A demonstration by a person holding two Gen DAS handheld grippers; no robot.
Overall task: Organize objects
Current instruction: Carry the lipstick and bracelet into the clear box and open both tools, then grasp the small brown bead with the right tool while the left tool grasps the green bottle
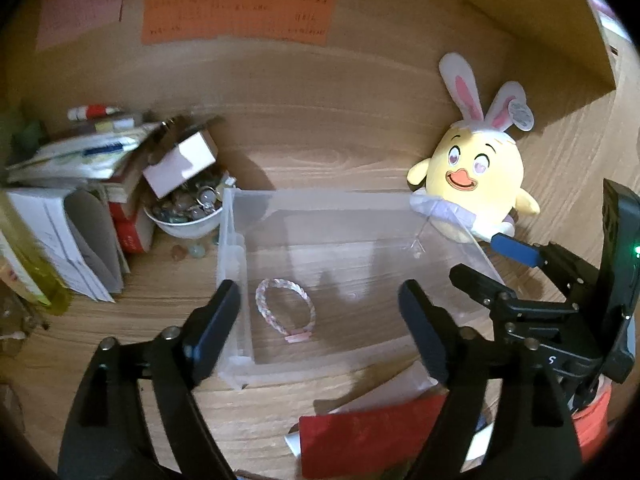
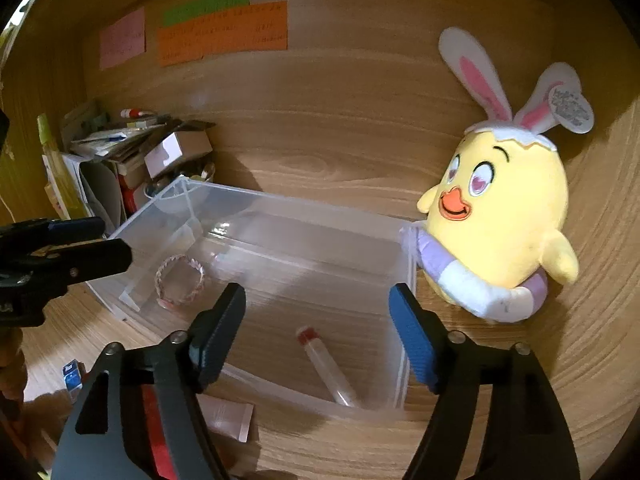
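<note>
A: Both grippers are spread wide with nothing in them. The left gripper [image 1: 316,320] is over the braided bracelet [image 1: 285,311], and the right gripper [image 2: 318,332] is over the red-capped tube [image 2: 326,366]. Both items lie in the clear plastic bin [image 2: 256,204].

B: Nice. I'd back straight out so the fingers don't clip the walls, then grab the next loose bit.

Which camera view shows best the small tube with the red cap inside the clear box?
The right wrist view. There the tube lies in plain sight on the floor of the clear box, between the open hand-held gripper's fingers. The left wrist view shows the box but not the tube.
</note>
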